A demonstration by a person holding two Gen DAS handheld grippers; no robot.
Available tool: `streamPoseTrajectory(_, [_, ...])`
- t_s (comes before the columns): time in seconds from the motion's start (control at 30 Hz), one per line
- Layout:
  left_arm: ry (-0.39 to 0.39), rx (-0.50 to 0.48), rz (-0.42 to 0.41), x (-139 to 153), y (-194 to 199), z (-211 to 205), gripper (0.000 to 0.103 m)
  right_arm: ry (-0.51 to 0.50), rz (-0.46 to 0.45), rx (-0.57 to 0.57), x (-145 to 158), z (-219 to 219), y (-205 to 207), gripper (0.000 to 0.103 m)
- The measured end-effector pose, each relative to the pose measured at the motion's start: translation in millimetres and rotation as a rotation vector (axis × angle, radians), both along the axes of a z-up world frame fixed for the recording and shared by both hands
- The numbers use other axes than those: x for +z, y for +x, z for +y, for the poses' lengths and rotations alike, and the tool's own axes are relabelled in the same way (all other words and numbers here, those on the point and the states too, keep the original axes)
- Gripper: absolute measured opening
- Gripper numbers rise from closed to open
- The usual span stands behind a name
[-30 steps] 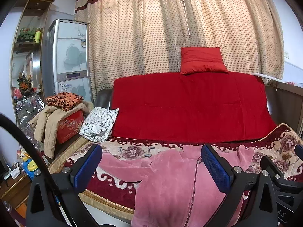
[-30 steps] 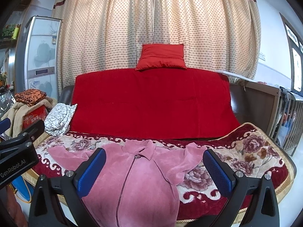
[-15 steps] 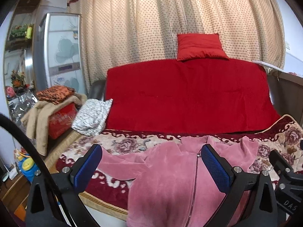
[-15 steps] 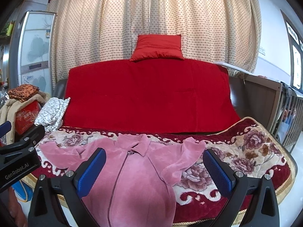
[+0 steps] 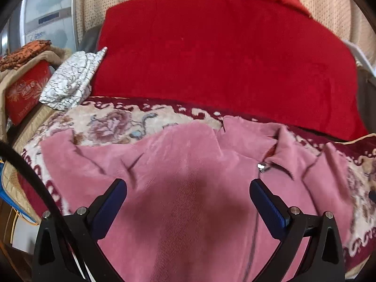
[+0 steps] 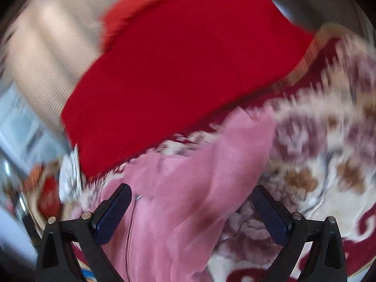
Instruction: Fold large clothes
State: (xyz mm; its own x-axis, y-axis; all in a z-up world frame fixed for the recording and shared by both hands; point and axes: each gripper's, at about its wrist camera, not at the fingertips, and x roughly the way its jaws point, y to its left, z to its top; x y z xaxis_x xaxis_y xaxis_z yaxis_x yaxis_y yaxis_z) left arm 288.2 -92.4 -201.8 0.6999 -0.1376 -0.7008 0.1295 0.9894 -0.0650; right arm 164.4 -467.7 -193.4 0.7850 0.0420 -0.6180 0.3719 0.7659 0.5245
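Tongs, left (image 5: 188, 208) and right (image 6: 191, 209), gape empty; you have dropped from hovering to just above the pink corduroy zip jacket (image 5: 188, 164), poised to grasp.

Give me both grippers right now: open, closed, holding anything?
Left gripper: open, fingers spread over the pink jacket, holding nothing.
Right gripper: open, over the jacket's sleeve, holding nothing; view is blurred.

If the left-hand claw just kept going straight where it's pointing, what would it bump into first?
Most likely the pink jacket. The left gripper is open, and the jacket's front fills the gap between its fingers, left of the zipper. How much gap remains is unclear.
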Motion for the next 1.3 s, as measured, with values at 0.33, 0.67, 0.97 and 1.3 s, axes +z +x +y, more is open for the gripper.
streamPoseTrajectory(0.33, [0.048, -0.077, 0.023, -36, 28, -24, 0.103, 0.314, 0.081, -0.186, -82, -86, 58, 0.088])
streamPoseTrajectory(0.67, [0.098, -0.087, 0.0, -37, 29, -30, 0.103, 0.29, 0.045, -0.131, -98, -84, 92, 0.029])
streamPoseTrajectory(0.97, [0.078, -0.024, -0.025, -26, 28, -7, 0.103, 0.208, -0.222, 0.02, -49, -45, 74, 0.018])
streamPoseTrajectory(1.3, [0.006, 0.162, -0.05, -10, 30, 75, 0.103, 0.074, -0.207, 0.393, -32, 95, 94, 0.018])
